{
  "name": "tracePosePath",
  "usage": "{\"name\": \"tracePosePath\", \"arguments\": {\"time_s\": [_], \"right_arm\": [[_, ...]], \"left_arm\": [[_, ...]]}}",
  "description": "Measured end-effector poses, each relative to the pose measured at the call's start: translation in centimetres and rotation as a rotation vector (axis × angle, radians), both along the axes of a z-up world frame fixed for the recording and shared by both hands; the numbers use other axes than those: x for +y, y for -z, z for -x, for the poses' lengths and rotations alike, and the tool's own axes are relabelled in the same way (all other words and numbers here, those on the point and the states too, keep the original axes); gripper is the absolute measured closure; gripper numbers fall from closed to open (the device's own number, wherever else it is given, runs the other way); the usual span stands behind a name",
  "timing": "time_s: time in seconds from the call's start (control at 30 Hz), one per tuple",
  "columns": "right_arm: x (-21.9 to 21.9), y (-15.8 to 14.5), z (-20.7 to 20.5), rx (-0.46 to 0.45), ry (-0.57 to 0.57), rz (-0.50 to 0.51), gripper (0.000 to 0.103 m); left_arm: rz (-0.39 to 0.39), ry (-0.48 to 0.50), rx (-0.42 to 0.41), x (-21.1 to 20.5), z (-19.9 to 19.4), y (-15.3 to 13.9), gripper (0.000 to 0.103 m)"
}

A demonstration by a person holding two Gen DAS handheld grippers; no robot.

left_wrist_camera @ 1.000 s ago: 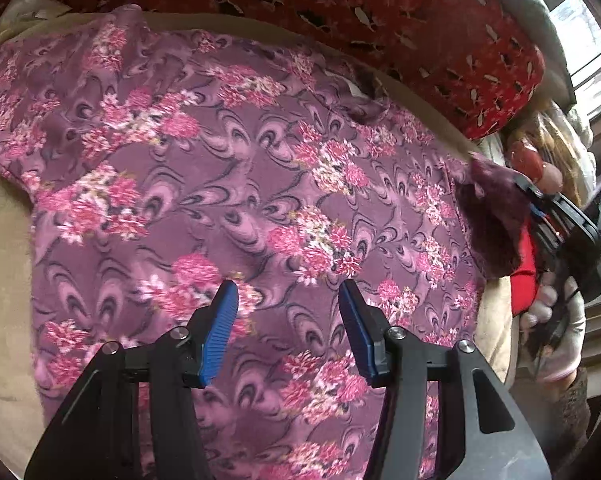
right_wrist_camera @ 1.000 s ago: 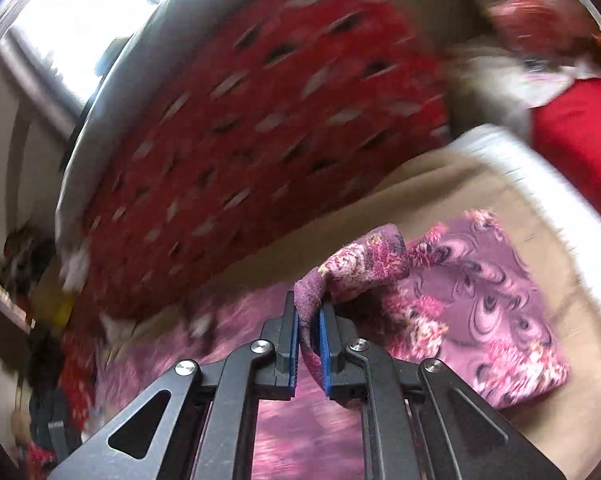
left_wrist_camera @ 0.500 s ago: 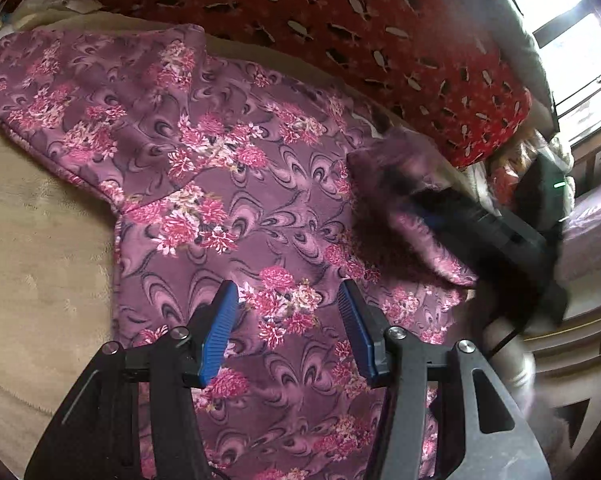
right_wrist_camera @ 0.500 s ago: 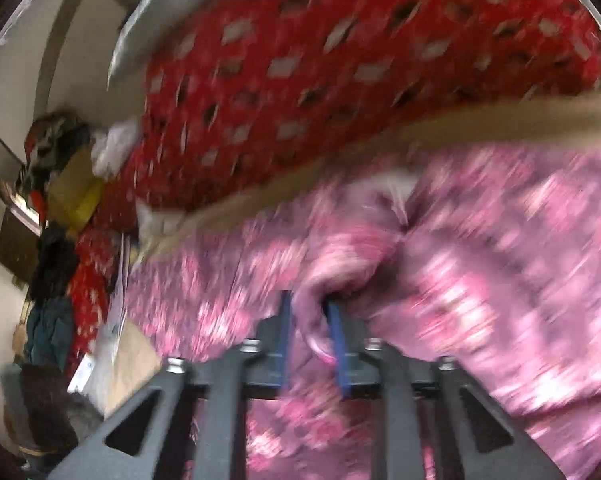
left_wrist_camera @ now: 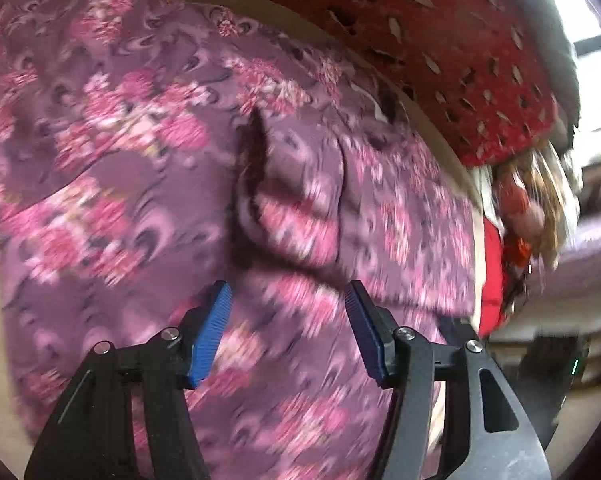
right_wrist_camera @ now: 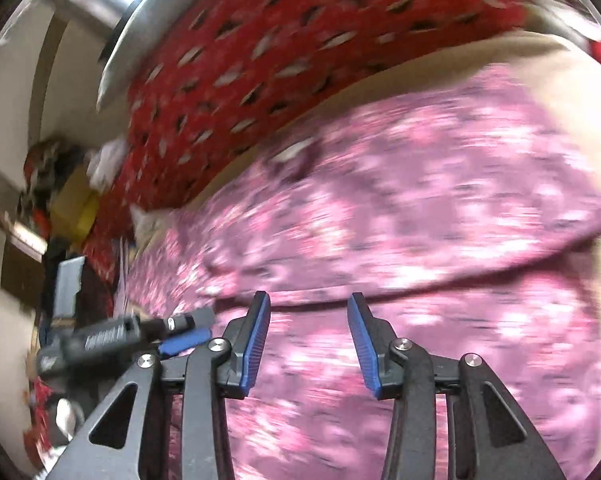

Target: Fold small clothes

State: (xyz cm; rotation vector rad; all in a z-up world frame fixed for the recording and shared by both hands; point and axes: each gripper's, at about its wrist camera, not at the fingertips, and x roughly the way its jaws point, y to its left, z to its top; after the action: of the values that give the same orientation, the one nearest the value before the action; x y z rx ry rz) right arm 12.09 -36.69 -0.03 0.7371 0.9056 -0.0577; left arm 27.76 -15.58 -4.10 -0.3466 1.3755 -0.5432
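Above floral garment [left_wrist_camera: 132, 168], both tongs [left_wrist_camera: 286, 332] [right_wrist_camera: 308, 340] angled down, just opening, empty

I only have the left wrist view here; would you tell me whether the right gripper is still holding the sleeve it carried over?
Observer: No. The right gripper has just been opening, and nothing is between its jaws; the floral garment lies flat beneath it.
Operator: Thank you. Does your other view show where my left gripper sits relative to it?
Observer: Yes, the left gripper shows at the lower left of the right wrist view, close beside the right one.
Operator: Is anything lying past the garment on that side?
Observer: A cluttered pile with a yellow item sits beyond the red patterned cushion, off the beige surface.
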Motion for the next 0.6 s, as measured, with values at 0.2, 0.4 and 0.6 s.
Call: {"name": "tracePosePath", "arguments": {"time_s": [0.2, 0.4, 0.6], "right_arm": [[-7.8, -0.1, 4.5, -0.034, 0.195, -0.017, 0.060], [-13.9, 0.7, 5.4, -0.055, 0.351, -0.032, 0.054], [-13.1, 4.8, 0.4, 0.043, 0.223, -0.137, 0.075]], "left_arm": [[-0.017, -0.062, -0.048, -1.2, -1.4, -1.6, 0.100], [-0.073, -0.176, -0.229, 3.5, -1.4, -5.9, 0.100], [-0.140, -0.147, -0.122, 3.7, -1.9, -2.6, 0.100]]}}
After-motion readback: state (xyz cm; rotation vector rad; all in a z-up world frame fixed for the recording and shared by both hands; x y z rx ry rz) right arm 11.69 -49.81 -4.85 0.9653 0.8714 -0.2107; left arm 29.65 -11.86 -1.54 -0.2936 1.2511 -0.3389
